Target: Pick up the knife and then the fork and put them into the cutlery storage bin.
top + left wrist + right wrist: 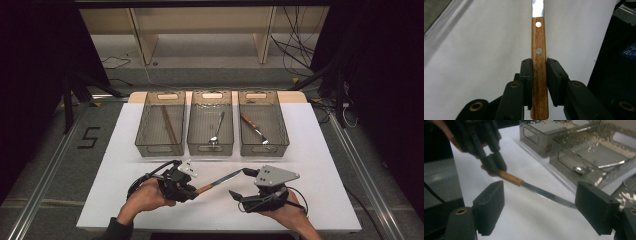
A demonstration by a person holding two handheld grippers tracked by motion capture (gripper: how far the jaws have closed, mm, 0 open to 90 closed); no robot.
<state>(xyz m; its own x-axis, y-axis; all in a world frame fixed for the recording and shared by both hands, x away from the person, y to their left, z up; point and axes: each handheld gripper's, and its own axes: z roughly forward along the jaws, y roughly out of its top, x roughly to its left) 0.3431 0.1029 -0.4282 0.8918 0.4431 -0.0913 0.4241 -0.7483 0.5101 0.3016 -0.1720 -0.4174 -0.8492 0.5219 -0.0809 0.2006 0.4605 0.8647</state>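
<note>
A knife (218, 180) with a wooden handle (539, 50) and a serrated blade (544, 193) hangs just above the white table (125, 195). My left gripper (193, 190) is shut on the handle, and its pads (527, 75) press both sides. The blade points right toward my right gripper (239, 182), which stands open. In the right gripper view the blade crosses the wide gap of the right gripper (542, 206), and its tip is hidden behind the right-hand pad (596, 207). The left gripper (494, 163) shows there, farther off.
Three clear bins stand in a row behind the grippers. The left bin (159, 149) holds chopsticks (169, 125), the middle bin (210, 149) a spoon (216, 131), the right bin (264, 150) a wooden-handled utensil (254, 129). A wooden shelf stands beyond the table.
</note>
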